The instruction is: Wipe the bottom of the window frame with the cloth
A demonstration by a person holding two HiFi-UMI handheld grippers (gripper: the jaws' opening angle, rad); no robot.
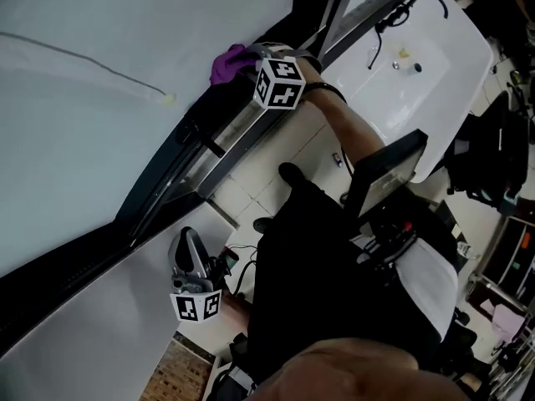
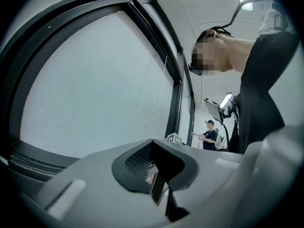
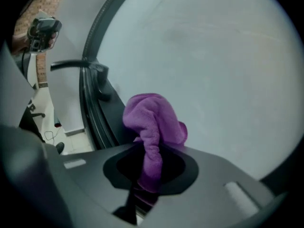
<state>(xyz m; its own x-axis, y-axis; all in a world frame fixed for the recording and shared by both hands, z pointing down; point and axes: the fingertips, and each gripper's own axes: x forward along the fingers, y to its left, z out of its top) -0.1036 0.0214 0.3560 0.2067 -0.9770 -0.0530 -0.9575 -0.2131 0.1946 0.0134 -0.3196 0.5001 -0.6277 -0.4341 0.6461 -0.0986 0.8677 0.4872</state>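
Left gripper (image 1: pixel 189 249) held low beside the frame (image 1: pixel 159 184)'s near end, jaws drawn together on nothing | right gripper (image 3: pixel 149 175), arm outstretched, clamped tight on the purple cloth (image 3: pixel 153 122) | cloth bunched ahead of its jaws at the frame's far end, against the glass (image 1: pixel 75 157); the bottom rail runs lengthwise back toward the person.

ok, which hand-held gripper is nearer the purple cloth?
Right. The right hand-held gripper is clamped on the purple cloth at the window frame. The left hand-held gripper is well apart from it, further along the frame, empty.
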